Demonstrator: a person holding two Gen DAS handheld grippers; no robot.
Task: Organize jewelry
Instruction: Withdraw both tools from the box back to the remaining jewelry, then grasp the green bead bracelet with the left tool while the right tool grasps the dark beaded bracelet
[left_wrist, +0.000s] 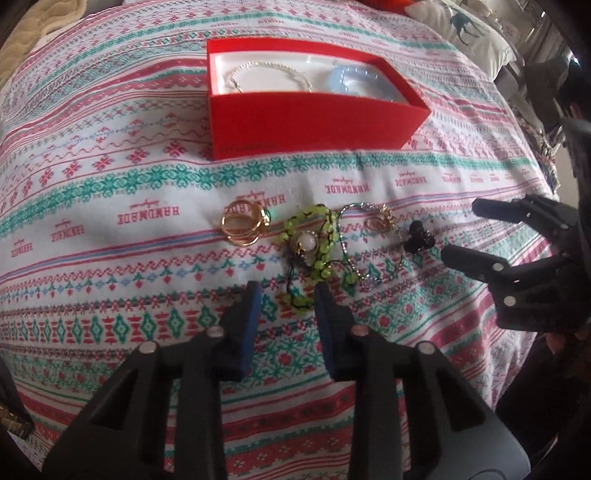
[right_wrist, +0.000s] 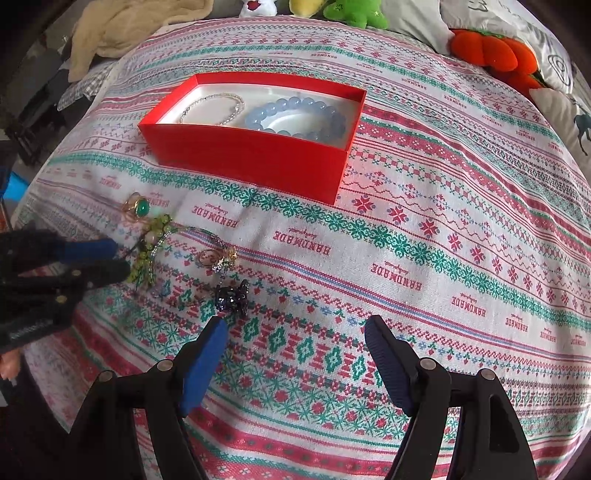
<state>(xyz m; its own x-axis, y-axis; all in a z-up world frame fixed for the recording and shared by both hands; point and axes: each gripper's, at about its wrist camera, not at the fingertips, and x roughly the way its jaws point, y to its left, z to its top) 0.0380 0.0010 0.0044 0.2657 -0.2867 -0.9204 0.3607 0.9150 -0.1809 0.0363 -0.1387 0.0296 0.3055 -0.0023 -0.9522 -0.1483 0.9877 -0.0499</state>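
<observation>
An open red box (left_wrist: 314, 118) (right_wrist: 251, 151) holds a thin pearl bracelet (left_wrist: 269, 72) (right_wrist: 218, 105) and a blue bead bracelet (right_wrist: 295, 114) (left_wrist: 349, 79). In front of it on the cloth lie gold rings with a green stone (left_wrist: 245, 223) (right_wrist: 138, 208), a green bead bracelet (left_wrist: 314, 243) (right_wrist: 155, 243), a silver chain with a gold ring (left_wrist: 373, 225) (right_wrist: 218, 258) and a black ornament (left_wrist: 417, 240) (right_wrist: 232, 293). My left gripper (left_wrist: 286, 295) (right_wrist: 114, 256) is open, its fingertips straddling the near end of the green bracelet. My right gripper (right_wrist: 295, 328) (left_wrist: 460, 230) is open and empty, right of the black ornament.
The patterned cloth (right_wrist: 406, 258) covers a bed. Plush toys (right_wrist: 491, 51) and pillows (right_wrist: 546, 44) lie at the far right edge, a beige blanket (right_wrist: 122, 33) at the far left. Bare cloth lies to the right of the box.
</observation>
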